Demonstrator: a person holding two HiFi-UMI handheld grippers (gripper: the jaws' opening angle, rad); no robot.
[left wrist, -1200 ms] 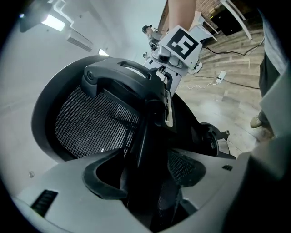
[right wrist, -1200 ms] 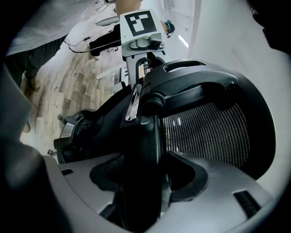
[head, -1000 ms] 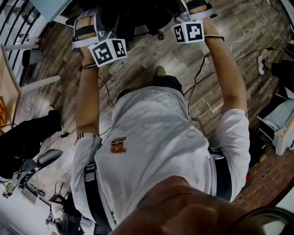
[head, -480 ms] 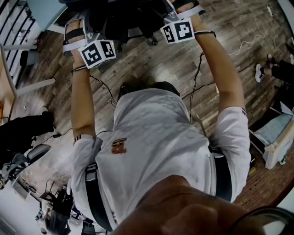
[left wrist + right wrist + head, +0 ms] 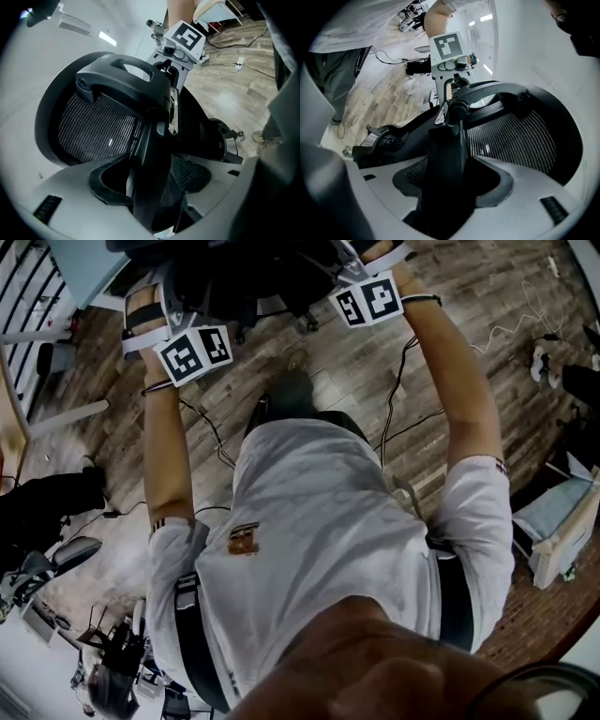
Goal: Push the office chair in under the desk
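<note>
The black office chair [image 5: 253,277] stands at the top of the head view, partly beneath the pale desk top [image 5: 84,263]. My left gripper [image 5: 161,292] and right gripper [image 5: 364,261] reach its backrest from either side, arms stretched out. In the left gripper view the backrest's black frame [image 5: 152,154] fills the gap of my left gripper [image 5: 154,192], beside the mesh [image 5: 98,131]. Across the chair my right gripper [image 5: 171,86] holds the top bar. In the right gripper view the same frame [image 5: 445,164] sits in my right gripper [image 5: 450,192], both pairs of jaws closed on it.
Wooden plank floor with black cables [image 5: 408,381] trailing under me. A white desk leg [image 5: 66,413] lies at the left, dark bags [image 5: 47,502] below it. A chair castor [image 5: 305,322] shows near my feet. A shoe [image 5: 544,357] and a box [image 5: 562,531] are at the right.
Both grippers and the chair have moved farther away, toward the desk at the top of the view. My body has stepped forward after them.
</note>
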